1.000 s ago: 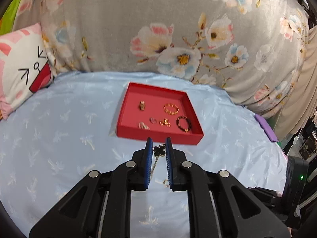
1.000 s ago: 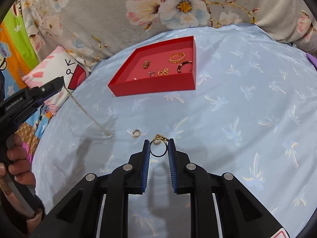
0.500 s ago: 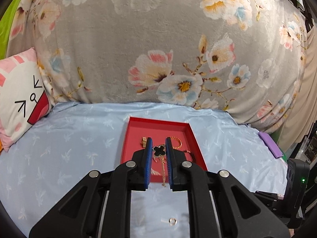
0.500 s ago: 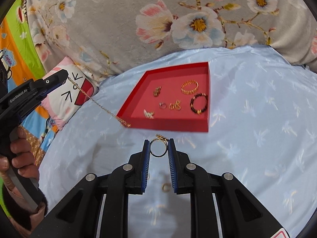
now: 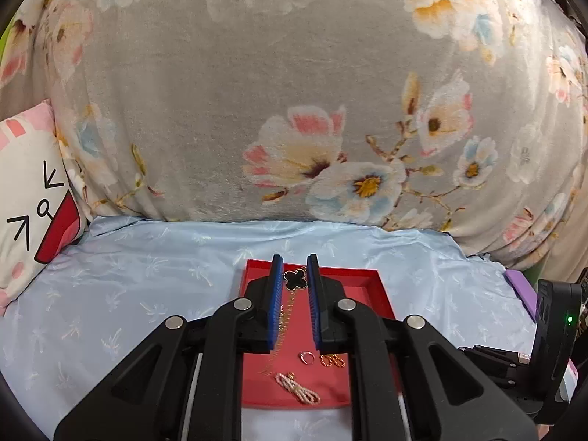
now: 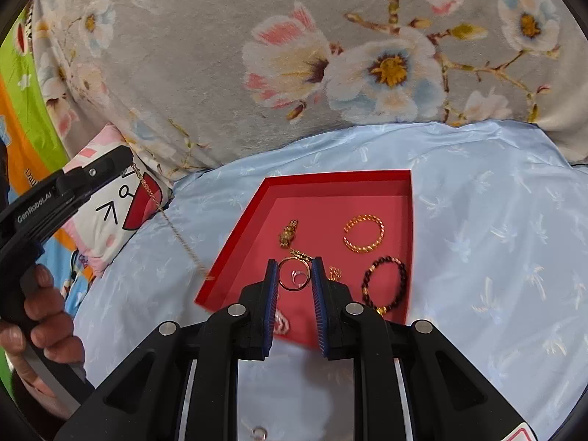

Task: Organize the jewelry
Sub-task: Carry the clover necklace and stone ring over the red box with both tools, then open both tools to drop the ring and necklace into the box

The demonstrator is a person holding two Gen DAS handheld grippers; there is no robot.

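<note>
Bed scene, blue sheet (image 6: 496, 220), floral blanket (image 5: 294, 110) heaped behind. Red tray (image 6: 411, 198) as landmark, lying flat on the sheet.

Left gripper (image 5: 295, 279) now above the tray, jaws nearly closed, pinching a black clover pendant (image 5: 295, 279). Gold chain (image 6: 172, 220) dangling from it, lower end brushing or just clearing the tray's left rim in the right view; contact not certain. A second ago well short of the tray, chain trailing on the sheet before it.

Right gripper (image 6: 294, 273) likewise carried forward from the sheet in front of the tray, now over the tray's near half. Jaws narrowly apart, clamped on a thin gold ring (image 6: 292, 273) with a small gold charm at its top.

Already inside the tray: gold bracelet (image 6: 364, 233) toward the far right, dark bead bracelet (image 6: 384, 281) nearer on the right, small gold piece (image 6: 288, 234) near the middle, pearl strand (image 5: 297, 393) by the near wall, small silver ring (image 5: 306, 357) beside it.

One small ring (image 6: 259, 432) left on the sheet, in front of the tray.

Meaning for the task: both held pieces brought to the drop zone, neither yet released. Probable next step, lowering and opening over bare red floor, chain guided fully inside the rim.
</note>
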